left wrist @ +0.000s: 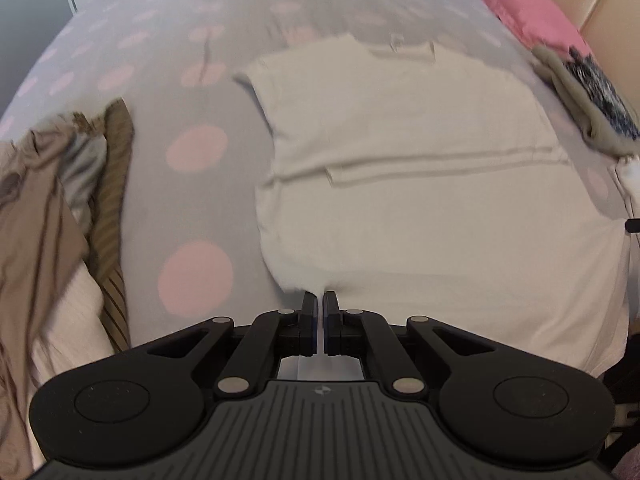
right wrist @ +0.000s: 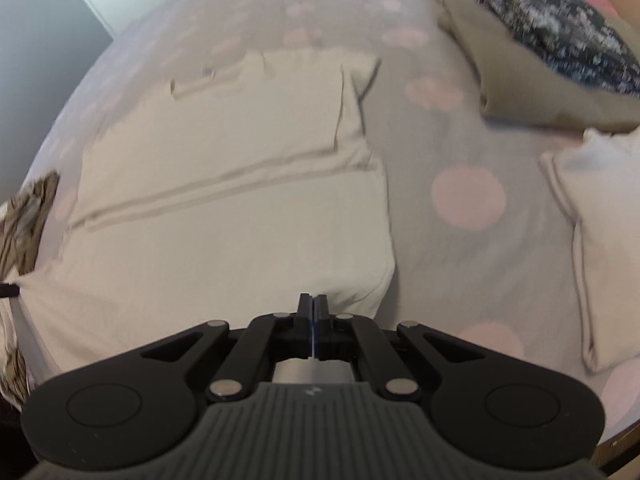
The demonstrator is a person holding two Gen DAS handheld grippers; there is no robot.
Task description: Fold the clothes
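Observation:
A cream T-shirt (left wrist: 420, 184) lies flat on the bed, sleeves folded in, collar at the far end; it also shows in the right wrist view (right wrist: 224, 184). My left gripper (left wrist: 323, 300) is shut on the shirt's near hem at its left corner. My right gripper (right wrist: 313, 304) is shut on the near hem at the shirt's right corner. The hem cloth bunches up at both fingertips.
The bed has a grey sheet with pink dots (left wrist: 192, 152). A heap of brown and striped clothes (left wrist: 60, 208) lies left. Folded tan and dark patterned clothes (right wrist: 540, 52) and a folded white garment (right wrist: 600, 240) lie right. A pink pillow (left wrist: 520, 4) sits far right.

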